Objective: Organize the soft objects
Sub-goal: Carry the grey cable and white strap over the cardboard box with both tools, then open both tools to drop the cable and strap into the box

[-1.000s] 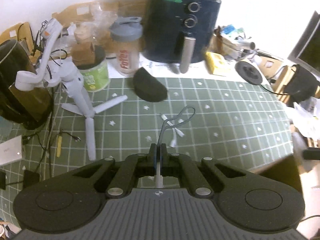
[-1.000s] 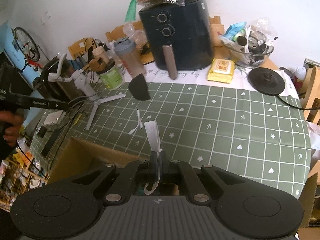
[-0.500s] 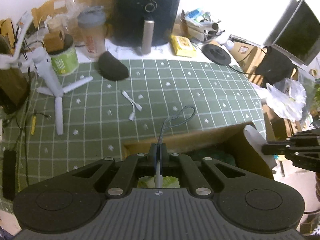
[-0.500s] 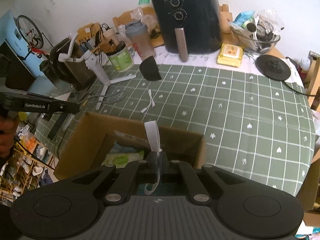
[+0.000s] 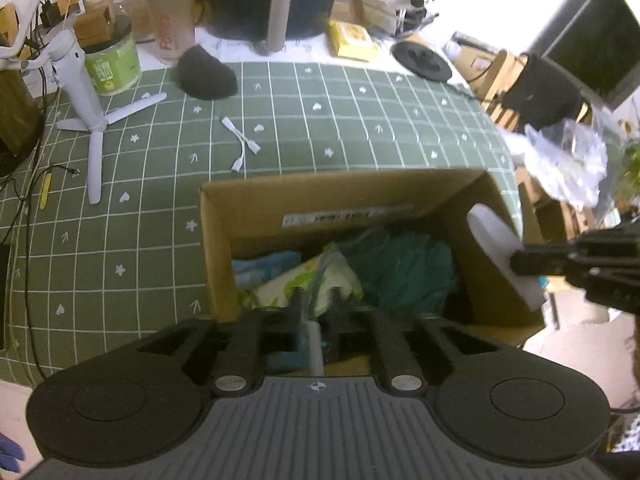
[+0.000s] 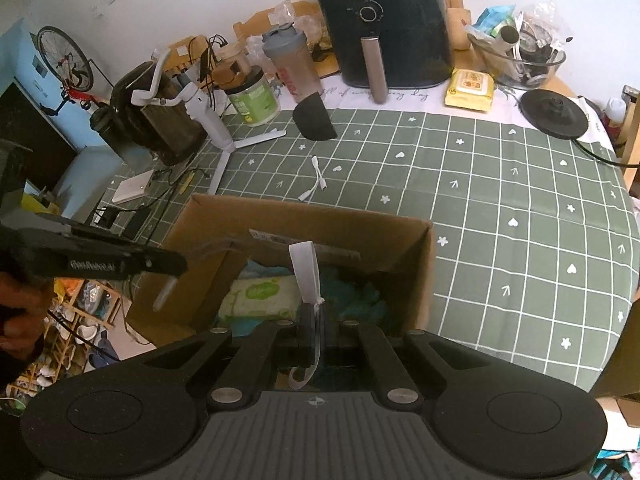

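Clutter lines the far left of the surface (image 6: pixel 500 208): a white phone gimbal on its tripod (image 6: pixel 218 128), a green tub (image 6: pixel 254 98) and a shaker bottle (image 6: pixel 294 66), with a black air fryer (image 6: pixel 384 24) behind. Nearer, a white adapter cable (image 6: pixel 316 184) lies loose on the green checked cloth, apart from everything else.

Below it sits the open cardboard box (image 5: pixel 340 208), already holding a wipes pack (image 6: pixel 260 298) and teal fabric (image 5: pixel 400 268). The left tool (image 5: pixel 316 312) hangs over the box's near edge; its jaws have just been opening and now stand partly apart, with a grey cord (image 5: pixel 314 340) lying between them, seemingly no longer pinched. I judge this the drop-off step.

To the right, the right tool (image 6: pixel 314 328) is fully closed on a white strap (image 6: pixel 306 276), held above the box's middle.

Next, the left tool needs to open wider or lift clear so the cord falls inside; then the right tool should release its strap over the contents.
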`<state>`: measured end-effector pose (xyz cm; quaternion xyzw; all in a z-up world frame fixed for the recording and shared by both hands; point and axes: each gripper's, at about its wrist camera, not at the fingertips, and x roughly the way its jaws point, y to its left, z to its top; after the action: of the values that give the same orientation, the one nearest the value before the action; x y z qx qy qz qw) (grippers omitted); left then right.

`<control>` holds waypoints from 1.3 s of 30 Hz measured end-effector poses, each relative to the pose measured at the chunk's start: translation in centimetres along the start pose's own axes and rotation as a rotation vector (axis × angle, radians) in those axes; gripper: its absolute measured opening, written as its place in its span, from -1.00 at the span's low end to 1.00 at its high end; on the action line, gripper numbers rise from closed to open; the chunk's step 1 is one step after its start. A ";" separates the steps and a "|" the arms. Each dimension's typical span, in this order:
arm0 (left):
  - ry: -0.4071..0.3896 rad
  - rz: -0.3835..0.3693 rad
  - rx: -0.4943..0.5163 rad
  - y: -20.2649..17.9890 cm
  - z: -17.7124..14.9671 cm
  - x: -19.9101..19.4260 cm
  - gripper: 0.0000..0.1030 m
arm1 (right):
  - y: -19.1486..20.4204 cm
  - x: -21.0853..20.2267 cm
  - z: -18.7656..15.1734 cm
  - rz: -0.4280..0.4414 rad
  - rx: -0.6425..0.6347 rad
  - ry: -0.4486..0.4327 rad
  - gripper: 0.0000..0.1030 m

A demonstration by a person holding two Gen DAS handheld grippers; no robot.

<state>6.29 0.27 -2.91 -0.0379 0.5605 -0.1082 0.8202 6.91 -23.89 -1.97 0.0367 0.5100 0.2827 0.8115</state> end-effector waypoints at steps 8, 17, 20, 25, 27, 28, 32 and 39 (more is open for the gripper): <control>-0.033 0.041 -0.060 0.7 -1.4 -0.6 -0.08 | 0.3 0.1 -0.4 0.010 -0.013 0.007 -0.91; -0.056 0.081 -0.091 1.1 -2.3 -1.4 -0.07 | 1.6 0.5 0.7 0.048 -0.078 0.010 -0.91; -0.062 0.079 -0.107 1.2 -2.5 -1.7 -0.07 | 2.4 0.7 1.3 0.072 -0.106 0.011 -0.91; -0.076 0.086 -0.131 1.5 -2.7 -2.1 -0.07 | 3.7 1.2 2.3 0.159 -0.174 -0.007 -0.83; -0.083 0.094 -0.142 1.5 -2.6 -2.3 -0.07 | 3.9 1.4 2.6 0.158 -0.192 -0.013 -0.52; -0.090 0.099 -0.147 1.6 -2.6 -2.4 -0.07 | 4.0 1.5 2.6 0.146 -0.198 -0.014 -0.05; -0.112 0.128 -0.162 1.6 -2.5 -2.8 0.15 | 3.5 1.5 2.6 0.101 -0.201 -0.039 0.72; -0.145 0.143 -0.162 2.1 -1.8 -3.2 0.23 | 2.4 0.9 2.5 0.050 -0.173 -0.062 1.00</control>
<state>3.78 3.11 -1.07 -0.0716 0.5079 -0.0006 0.8584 8.29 -20.89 -0.70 -0.0121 0.4570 0.3446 0.8199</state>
